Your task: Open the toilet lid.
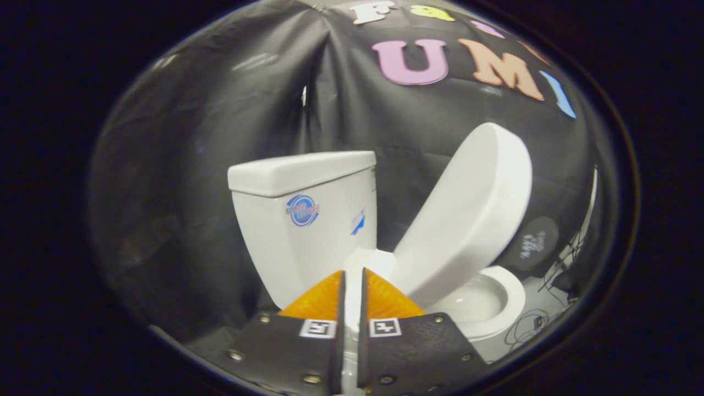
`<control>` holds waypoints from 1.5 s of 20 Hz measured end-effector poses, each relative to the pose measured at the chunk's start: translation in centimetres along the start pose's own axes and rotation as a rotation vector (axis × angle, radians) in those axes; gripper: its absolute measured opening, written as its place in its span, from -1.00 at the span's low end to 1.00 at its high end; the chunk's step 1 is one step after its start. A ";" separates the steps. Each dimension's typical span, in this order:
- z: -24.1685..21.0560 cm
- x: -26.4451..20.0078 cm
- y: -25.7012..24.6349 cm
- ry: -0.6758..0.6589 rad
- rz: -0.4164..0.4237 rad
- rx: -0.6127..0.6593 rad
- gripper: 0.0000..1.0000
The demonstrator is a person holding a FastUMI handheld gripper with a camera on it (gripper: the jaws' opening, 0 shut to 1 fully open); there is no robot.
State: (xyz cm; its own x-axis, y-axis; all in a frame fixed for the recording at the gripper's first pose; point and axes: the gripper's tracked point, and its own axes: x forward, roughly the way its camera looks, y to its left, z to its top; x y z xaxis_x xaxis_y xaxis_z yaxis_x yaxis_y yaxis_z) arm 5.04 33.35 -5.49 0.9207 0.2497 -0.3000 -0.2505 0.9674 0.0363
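Black cloth wall (181, 165) behind, cables (528, 324) on the floor.
White lid (467, 214) stands raised over the bowl (484, 302), beside the tank (308, 220); fingers (341, 300) nearly together, holding nothing.

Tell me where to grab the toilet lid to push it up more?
Best guess: pinch its free rounded rim at the top of the lid, coming from the bowl side. The lid stands half raised, tilted away from the tank. The gripper is nearly shut, holding nothing.
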 end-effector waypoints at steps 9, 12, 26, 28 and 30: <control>0.3 -3.8 -16.2 -0.004 -0.235 0.229 0.10; 1.5 -2.3 -15.6 -0.027 -0.173 0.275 0.02; 7.3 2.4 0.5 -0.156 0.027 -0.041 -0.75; 7.5 2.9 2.4 -0.157 0.010 -0.091 -0.75; 7.3 3.9 4.1 -0.129 0.031 -0.099 -0.75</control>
State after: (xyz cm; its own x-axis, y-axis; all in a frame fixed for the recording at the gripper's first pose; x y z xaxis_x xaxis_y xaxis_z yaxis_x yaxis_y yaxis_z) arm 9.74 38.60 0.43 0.9412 0.2891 -0.1750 -0.3022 0.9518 -0.0527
